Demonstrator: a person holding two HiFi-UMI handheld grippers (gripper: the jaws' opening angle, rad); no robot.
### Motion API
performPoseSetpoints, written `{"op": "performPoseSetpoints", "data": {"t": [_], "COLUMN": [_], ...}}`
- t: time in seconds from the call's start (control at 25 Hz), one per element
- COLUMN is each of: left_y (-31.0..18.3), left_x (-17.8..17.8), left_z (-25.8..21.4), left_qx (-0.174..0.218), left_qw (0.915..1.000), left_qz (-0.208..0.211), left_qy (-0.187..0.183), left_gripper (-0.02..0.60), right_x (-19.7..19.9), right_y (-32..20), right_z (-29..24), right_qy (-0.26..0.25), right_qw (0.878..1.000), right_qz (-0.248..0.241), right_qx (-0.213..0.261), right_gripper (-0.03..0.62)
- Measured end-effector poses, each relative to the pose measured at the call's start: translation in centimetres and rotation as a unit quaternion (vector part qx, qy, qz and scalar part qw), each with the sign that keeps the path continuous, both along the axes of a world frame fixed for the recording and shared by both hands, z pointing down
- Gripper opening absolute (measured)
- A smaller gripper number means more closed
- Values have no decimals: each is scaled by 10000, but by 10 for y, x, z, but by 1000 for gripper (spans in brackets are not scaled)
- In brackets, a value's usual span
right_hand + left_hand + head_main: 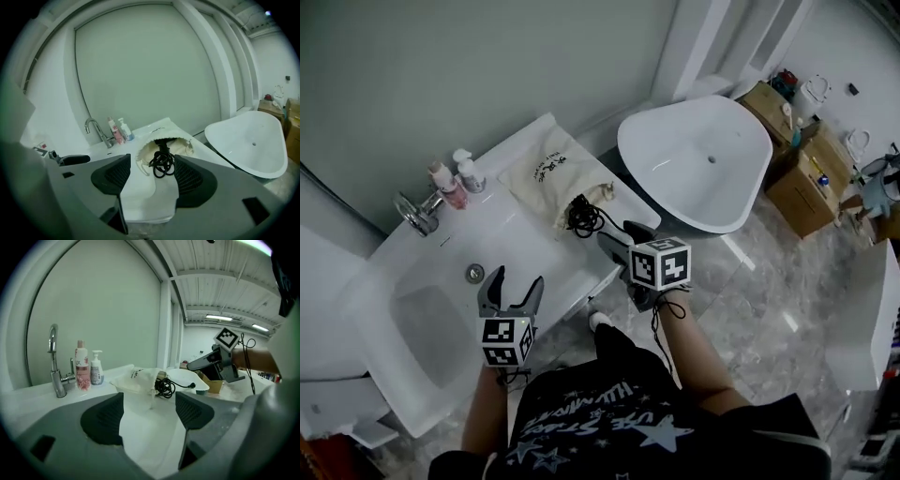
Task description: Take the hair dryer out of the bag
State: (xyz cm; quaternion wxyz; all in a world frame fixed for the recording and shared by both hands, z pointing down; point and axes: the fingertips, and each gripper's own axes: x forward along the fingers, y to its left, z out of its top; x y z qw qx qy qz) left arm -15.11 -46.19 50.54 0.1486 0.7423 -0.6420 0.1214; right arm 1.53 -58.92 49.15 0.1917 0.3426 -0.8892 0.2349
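White bathroom counter (520, 234), head view: a cream drawstring bag (546, 173) lies right of the basin (431, 323), with the hair dryer's coiled black cord (584, 217) spilling from its mouth. The right gripper (614, 236) hovers just beside the cord, while the left gripper (514, 279) hangs at the counter's front edge, well short of it. Left gripper view: jaws spread with nothing between them, bag and cord farther along the counter. Right gripper view: jaws spread wide, framing the cord and the bag's open mouth just ahead, pads touching neither.
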Motion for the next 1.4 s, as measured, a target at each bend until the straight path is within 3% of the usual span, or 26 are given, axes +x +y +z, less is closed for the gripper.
{"op": "performPoseSetpoints", "data": {"t": [0.4,0.76,1.0,1.04,1.12,1.4], "left_y": [-92,-144,-168,-171,-175,-178], "left_x": [22,30,30,29,27,31], "left_z": [11,46,67,66,63,53], "left_qx": [-207,-651,-850,-847,-796,-727], "left_qw": [9984,9956,9923,9917,9911,9930], "left_qz": [-445,-527,-672,-708,-768,-799], "left_qy": [-267,-418,-600,-658,-746,-476], "left_gripper": [357,350,242,210,70,48], "right_x": [-50,-80,-95,-97,-102,-122], "right_y": [-81,-111,-120,-122,-124,-135], "right_z": [47,89,104,105,107,113], "right_qy": [435,736,867,876,899,1106], "right_qw": [9878,9697,9640,9637,9630,9642], "right_qz": [-1170,-1768,-1985,-2007,-2063,-2128], "right_qx": [-929,-1514,-1543,-1530,-1484,-1131], "right_gripper": [264,242,252,252,252,270]}}
